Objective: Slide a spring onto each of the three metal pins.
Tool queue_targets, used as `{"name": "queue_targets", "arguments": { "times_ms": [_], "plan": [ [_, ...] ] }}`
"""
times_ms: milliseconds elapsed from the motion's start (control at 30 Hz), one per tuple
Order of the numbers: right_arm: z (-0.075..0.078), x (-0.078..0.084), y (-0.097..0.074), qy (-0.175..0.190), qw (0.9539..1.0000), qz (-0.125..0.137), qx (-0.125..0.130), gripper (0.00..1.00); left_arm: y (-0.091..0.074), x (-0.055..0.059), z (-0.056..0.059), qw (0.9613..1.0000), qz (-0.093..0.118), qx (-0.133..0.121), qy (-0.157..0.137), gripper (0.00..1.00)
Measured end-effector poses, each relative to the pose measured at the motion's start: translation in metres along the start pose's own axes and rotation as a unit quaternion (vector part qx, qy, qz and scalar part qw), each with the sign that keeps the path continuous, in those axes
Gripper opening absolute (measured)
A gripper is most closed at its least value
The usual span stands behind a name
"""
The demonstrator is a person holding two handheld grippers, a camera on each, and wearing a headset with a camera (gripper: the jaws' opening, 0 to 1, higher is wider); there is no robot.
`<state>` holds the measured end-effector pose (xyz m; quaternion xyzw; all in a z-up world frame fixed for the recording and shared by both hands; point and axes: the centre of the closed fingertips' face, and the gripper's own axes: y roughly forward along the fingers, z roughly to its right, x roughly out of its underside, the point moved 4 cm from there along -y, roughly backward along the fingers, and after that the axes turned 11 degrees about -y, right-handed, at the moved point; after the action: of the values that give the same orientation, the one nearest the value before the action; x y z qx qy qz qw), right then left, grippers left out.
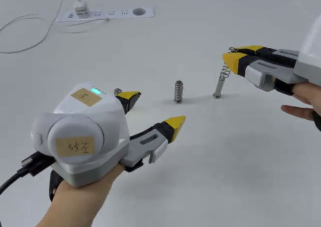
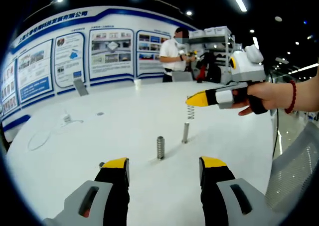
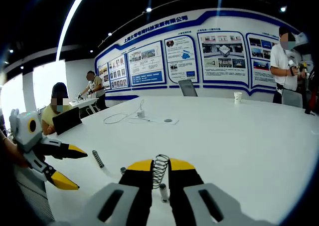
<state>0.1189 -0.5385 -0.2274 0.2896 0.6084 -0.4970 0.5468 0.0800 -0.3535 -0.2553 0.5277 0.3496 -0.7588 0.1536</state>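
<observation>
Your right claw [image 1: 236,55] is clenched on a loose spring [image 1: 225,70], pinching it near its upper end between the yellow tips. The spring hangs down at a slant, and its lower end sits right at the top of the right-hand pin [image 1: 218,88]; whether the coil has slipped over that tip cannot be told from these views. In the right gripper view the coil rises between your closed jaws, with the pin's top just below it.

Your left claw [image 1: 152,108] is released, its jaws spread wide with nothing between them; you hold it over the near left part of the white table [image 1: 210,167]. The left-hand pin [image 1: 118,91] stands bare just beside the farther yellow tip; whether the two touch is not clear.

The middle pin [image 1: 178,82] stands upright between the other two, with a second spring [image 1: 178,92] already around its shaft. The three pins form a row across the middle of the table, well apart from the far edge, where a power strip [image 1: 105,12] lies.
</observation>
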Motion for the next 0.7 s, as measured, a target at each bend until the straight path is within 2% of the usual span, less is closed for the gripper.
{"name": "queue_targets", "arguments": {
  "times_ms": [300,500,700],
  "plan": [
    [0.008,0.004,0.008,-0.011,0.9999,0.001,0.011,0.12,-0.010,0.001,-0.018,0.9995,0.005,-0.028,-0.013,0.68],
    [0.007,0.010,0.012,-0.012,0.9999,-0.006,0.011,0.12,-0.015,0.002,-0.027,0.9988,0.006,-0.045,-0.021,0.81],
    [0.006,0.013,0.011,-0.012,0.9997,-0.010,0.016,0.12,-0.020,0.007,-0.034,0.9982,-0.002,-0.053,-0.029,0.88]
  ]
}}
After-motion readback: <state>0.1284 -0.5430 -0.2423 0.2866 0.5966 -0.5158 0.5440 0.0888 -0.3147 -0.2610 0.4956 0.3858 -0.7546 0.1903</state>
